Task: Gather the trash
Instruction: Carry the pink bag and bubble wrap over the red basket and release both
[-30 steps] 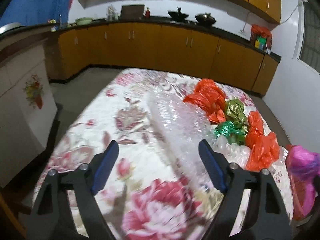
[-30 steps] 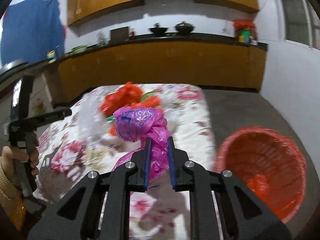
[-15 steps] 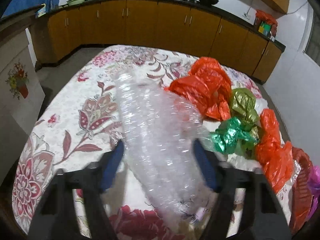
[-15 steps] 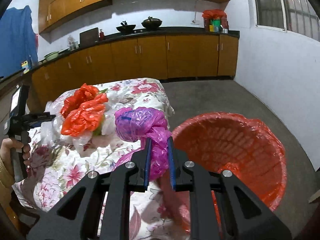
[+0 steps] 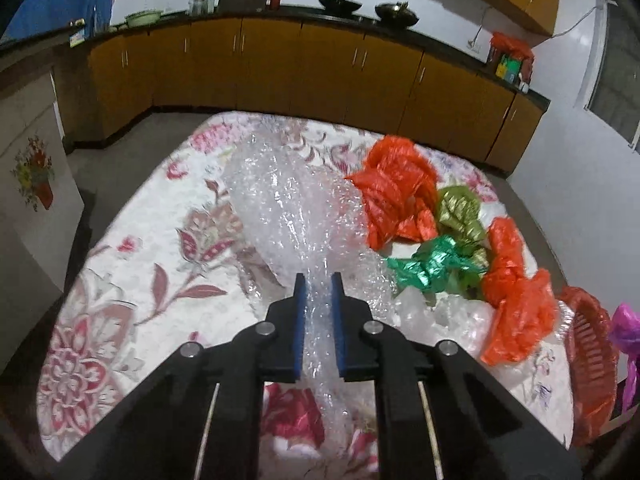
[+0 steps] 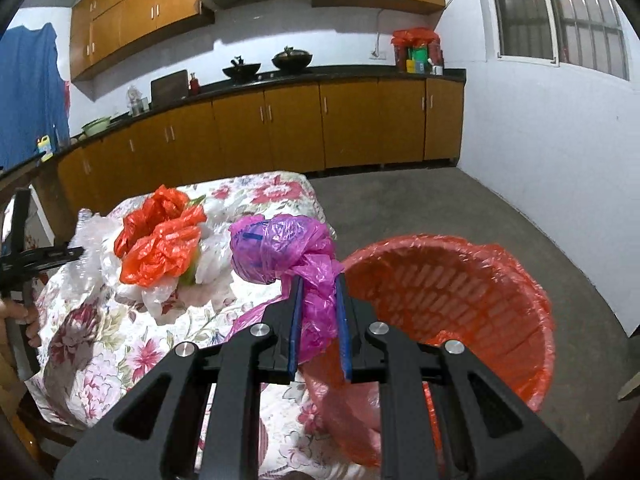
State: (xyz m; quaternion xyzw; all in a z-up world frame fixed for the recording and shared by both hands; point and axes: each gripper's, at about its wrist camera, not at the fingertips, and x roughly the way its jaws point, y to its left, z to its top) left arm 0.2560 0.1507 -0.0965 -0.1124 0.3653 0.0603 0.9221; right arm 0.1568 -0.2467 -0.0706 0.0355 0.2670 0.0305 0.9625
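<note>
My left gripper [image 5: 319,280] is shut on a long sheet of clear bubble wrap [image 5: 292,208] lying on the floral tablecloth [image 5: 132,264]. Orange plastic bags [image 5: 396,192], green and gold foil wrappers [image 5: 440,256] and clear plastic [image 5: 440,312] lie to its right. My right gripper [image 6: 318,284] is shut on a knotted purple plastic bag [image 6: 276,248], held at the table's edge beside the red basket [image 6: 448,288] lined with an orange bag. The basket [image 5: 588,340] and purple bag [image 5: 624,324] also show at the right of the left wrist view.
Brown kitchen cabinets [image 5: 320,72] with a dark counter run along the back wall. Concrete floor [image 6: 440,200] lies right of the table. The orange bags [image 6: 160,236] and the left gripper handle [image 6: 24,264] show at the left of the right wrist view.
My left gripper moved onto the bubble wrap and closed on it. My right gripper carried the purple bag to the right, up to the red basket.
</note>
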